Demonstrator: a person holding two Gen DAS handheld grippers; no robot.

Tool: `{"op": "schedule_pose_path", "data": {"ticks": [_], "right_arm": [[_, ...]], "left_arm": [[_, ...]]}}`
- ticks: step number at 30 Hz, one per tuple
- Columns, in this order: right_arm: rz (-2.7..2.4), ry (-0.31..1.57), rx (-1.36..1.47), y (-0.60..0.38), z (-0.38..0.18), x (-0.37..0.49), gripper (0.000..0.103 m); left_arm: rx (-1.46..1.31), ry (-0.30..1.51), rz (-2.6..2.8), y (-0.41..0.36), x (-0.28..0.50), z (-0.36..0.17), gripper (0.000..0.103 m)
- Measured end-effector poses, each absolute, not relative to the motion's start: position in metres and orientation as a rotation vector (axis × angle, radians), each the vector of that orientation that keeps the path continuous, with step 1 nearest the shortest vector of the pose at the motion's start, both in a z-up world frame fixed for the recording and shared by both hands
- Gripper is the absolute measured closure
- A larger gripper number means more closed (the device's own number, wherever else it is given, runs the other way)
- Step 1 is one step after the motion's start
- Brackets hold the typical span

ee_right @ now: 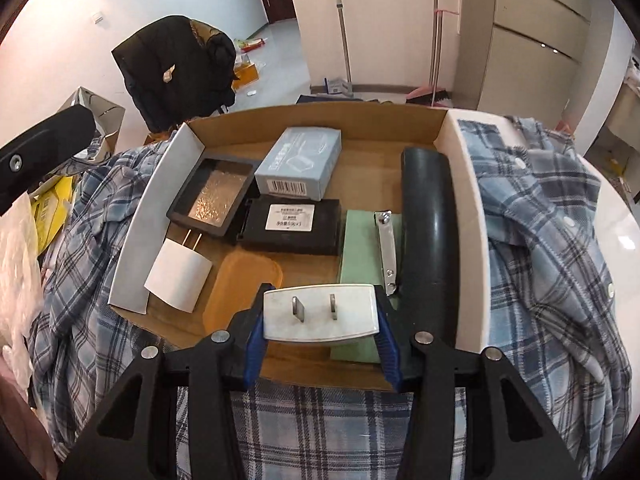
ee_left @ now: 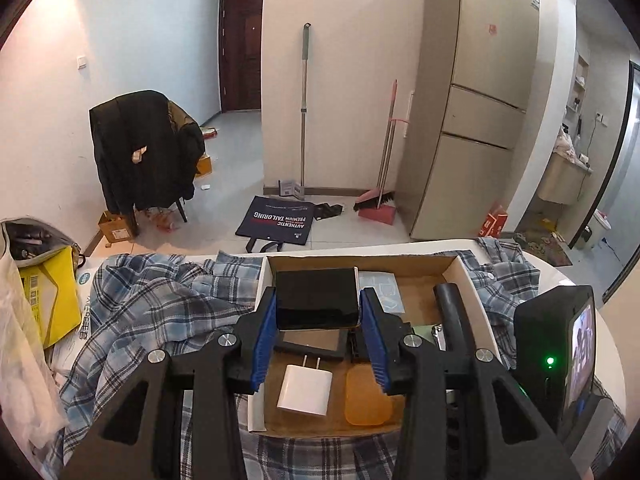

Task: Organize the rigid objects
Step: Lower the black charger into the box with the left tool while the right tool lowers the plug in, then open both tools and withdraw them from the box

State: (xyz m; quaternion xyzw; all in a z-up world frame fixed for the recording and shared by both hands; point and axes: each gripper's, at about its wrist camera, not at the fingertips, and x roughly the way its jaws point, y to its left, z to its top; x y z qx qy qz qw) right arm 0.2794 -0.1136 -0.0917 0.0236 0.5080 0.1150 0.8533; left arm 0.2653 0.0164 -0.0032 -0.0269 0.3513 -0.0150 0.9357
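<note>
Over the cardboard tray (ee_right: 460, 152), your left gripper (ee_left: 319, 312) clamps a black box (ee_left: 316, 298); your right gripper (ee_right: 320, 326) clamps a silver plug adapter (ee_right: 320, 312).

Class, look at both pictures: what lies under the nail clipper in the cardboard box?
The nail clipper rests on a pale green flat piece. What lies beneath that piece is covered.

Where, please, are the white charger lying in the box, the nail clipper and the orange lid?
white charger (ee_right: 178, 275): right wrist view, its flat side.
nail clipper (ee_right: 386, 250): right wrist view, its metal lever.
orange lid (ee_left: 368, 396): left wrist view, its top.
</note>
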Motion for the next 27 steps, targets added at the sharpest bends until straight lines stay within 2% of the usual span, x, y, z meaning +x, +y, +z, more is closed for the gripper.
{"op": "schedule_pose_path", "data": {"ticks": [4, 11, 18, 27], "right_arm": [[0.215, 0.952, -0.020, -0.115, -0.066, 0.270, 0.034], [0.105, 0.825, 0.031, -0.154, -0.023, 0.261, 0.034], [0.097, 0.882, 0.075, -0.170, -0.033, 0.276, 0.034], [0.109, 0.892, 0.085, -0.170, -0.039, 0.275, 0.034]], "left_arm": [[-0.054, 0.716, -0.038, 0.015, 0.264, -0.003, 0.060], [-0.076, 0.737, -0.060, 0.017, 0.267, -0.005, 0.060], [-0.089, 0.960, -0.148, 0.003, 0.291, -0.054, 0.060], [-0.075, 0.974, -0.120, 0.000, 0.296, -0.077, 0.060]]}}
